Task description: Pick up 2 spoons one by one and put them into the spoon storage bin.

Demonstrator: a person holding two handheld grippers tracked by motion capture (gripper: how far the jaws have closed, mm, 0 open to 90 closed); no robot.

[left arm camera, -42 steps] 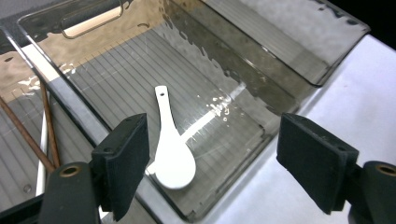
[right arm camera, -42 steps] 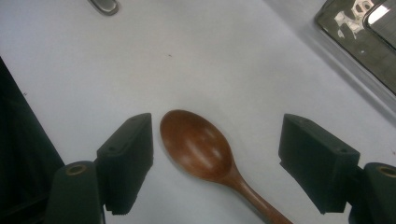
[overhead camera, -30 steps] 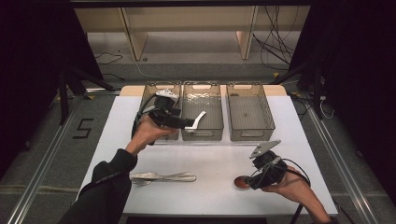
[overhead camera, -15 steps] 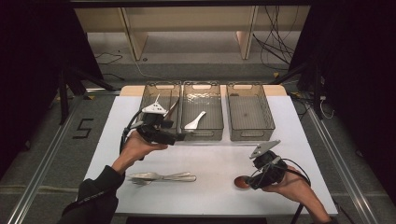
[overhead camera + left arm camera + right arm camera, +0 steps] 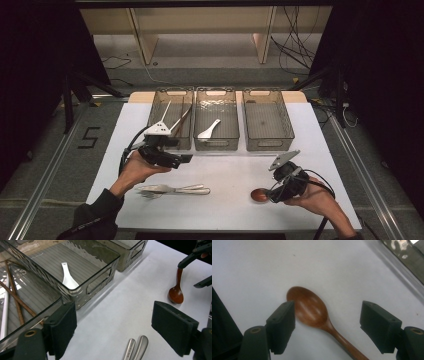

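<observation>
My left gripper [image 5: 186, 159] hovers open over the white table, just in front of the left clear bin [image 5: 156, 115]; in the left gripper view its jaws [image 5: 115, 315] stand wide with nothing between them. A white spoon [image 5: 209, 130] [image 5: 68, 280] lies in the middle bin [image 5: 216, 146]. My right gripper [image 5: 270, 194] [image 5: 328, 312] is low at the front right, open around the bowl of a brown wooden spoon [image 5: 310, 307] [image 5: 259, 195] that lies on the table. Its jaws have just closed in a little, but the pads do not press on the spoon.
Brown chopsticks [image 5: 179, 120] and a white stick lie in the left bin. The right bin [image 5: 268, 146] holds nothing I can see. A metal fork and another metal piece [image 5: 172, 190] lie at the front left, their handles [image 5: 135, 348] just below my left jaws.
The left gripper let go of the white spoon, which now lies in the middle bin, and drew back toward the person and to the left. The right hand stayed put.
</observation>
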